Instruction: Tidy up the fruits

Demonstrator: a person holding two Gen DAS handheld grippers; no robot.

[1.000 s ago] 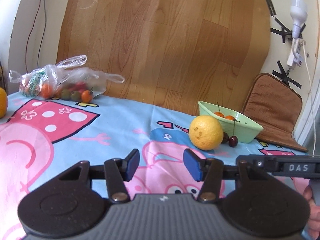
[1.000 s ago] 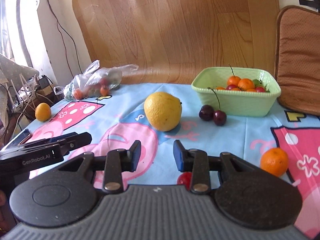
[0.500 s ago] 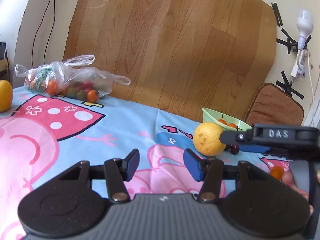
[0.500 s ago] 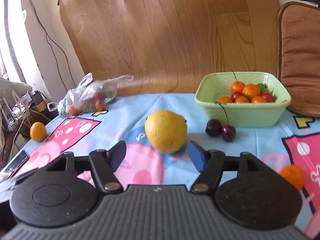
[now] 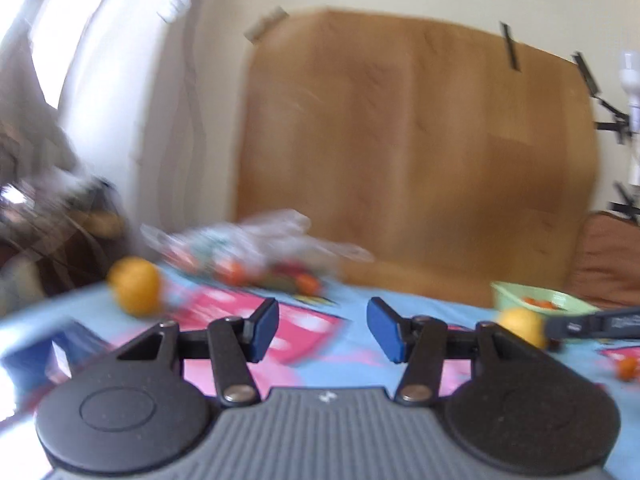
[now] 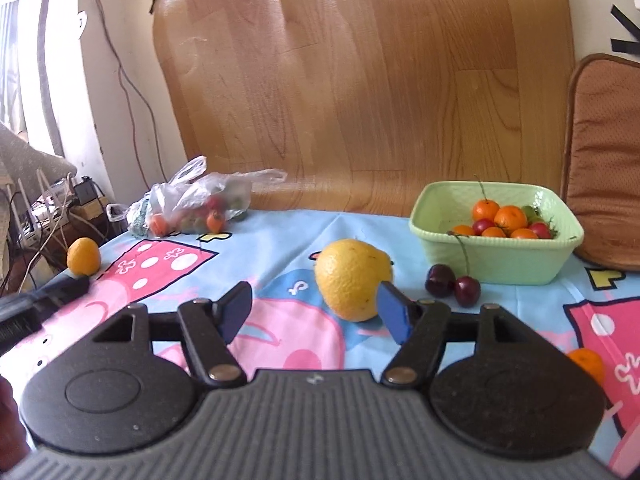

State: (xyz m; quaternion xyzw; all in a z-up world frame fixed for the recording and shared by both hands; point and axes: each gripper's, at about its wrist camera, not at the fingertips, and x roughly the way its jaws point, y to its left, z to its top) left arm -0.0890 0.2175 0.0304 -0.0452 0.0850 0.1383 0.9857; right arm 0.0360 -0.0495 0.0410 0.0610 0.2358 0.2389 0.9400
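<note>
Moved: left gripper (image 5: 322,330) swung leftward, view blurred; right gripper (image 6: 316,312) jaws recently widened, nothing between either pair; left's gap narrower. Large yellow citrus (image 6: 352,280) partly behind right fingertip (image 6: 394,316). Green basket (image 6: 496,256): small oranges, red fruits. Plastic bag (image 6: 196,200): contents indistinct. Small orange (image 6: 83,257) near tablecloth (image 6: 280,236) edge.
</note>
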